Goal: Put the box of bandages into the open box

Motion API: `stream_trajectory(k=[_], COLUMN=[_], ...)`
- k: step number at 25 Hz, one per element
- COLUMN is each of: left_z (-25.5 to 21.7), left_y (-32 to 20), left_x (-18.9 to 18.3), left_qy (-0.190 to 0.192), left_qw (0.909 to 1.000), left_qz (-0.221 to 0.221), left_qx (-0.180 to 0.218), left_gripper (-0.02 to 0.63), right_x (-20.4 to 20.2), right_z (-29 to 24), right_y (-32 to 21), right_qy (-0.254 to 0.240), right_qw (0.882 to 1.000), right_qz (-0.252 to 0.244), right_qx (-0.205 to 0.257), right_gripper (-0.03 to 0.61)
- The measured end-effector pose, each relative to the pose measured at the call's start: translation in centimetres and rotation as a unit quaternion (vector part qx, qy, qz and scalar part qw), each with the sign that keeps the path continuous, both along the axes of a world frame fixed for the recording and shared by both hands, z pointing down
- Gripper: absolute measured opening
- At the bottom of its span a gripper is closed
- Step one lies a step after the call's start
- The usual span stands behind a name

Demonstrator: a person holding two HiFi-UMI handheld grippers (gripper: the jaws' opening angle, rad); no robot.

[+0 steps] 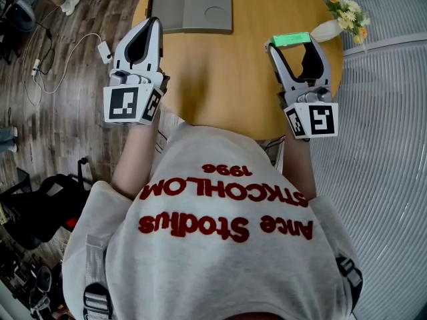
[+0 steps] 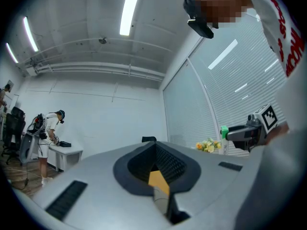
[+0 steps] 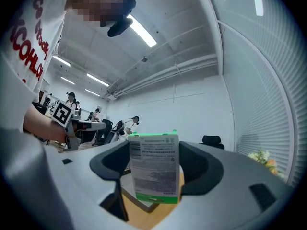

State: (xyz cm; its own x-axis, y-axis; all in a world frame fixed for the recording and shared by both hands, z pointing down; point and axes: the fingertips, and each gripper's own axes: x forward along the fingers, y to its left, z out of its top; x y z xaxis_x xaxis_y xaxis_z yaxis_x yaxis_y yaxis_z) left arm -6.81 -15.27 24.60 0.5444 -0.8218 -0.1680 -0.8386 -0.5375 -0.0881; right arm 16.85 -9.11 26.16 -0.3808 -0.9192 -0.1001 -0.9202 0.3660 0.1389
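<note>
Bright, even light from ceiling strip lamps [image 2: 129, 8]; both gripper views bulge, corners vignetted black.

Red print, seen upside down, was read on grey sweatshirt [image 1: 223, 225]: "1996", "STOCKHOLM", "Acne Studios". Print on box of bandages [image 3: 154, 166] could not be read.

Green-edged bandage box [image 3: 154, 169] upright in right tongs [image 3: 155, 161], grey open box [image 1: 190, 9] flat

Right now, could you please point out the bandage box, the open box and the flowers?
bandage box [image 3: 154, 169]: right gripper view, its printed face.
open box [image 1: 167, 9]: head view, its darker left half.
flowers [image 1: 348, 9]: head view, the pale blooms.
</note>
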Motion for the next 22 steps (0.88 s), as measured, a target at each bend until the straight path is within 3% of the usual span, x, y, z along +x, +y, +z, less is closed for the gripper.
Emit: stream_trajectory(k=[22], left_z=[1.0], left_y=[1.7], left_x=[-1.5], left_qy=[-0.007], left_qw=[0.9975], left_qz=[-0.071], left_qx=[-0.006], left_gripper=[0.006], right_x=[-0.7], right_z=[0.5], right_y=[-1.0], right_qy=[-0.045], right_qw=[0.996], right_qz=[-0.073], right_qx=[-0.012], right_gripper=[0.327])
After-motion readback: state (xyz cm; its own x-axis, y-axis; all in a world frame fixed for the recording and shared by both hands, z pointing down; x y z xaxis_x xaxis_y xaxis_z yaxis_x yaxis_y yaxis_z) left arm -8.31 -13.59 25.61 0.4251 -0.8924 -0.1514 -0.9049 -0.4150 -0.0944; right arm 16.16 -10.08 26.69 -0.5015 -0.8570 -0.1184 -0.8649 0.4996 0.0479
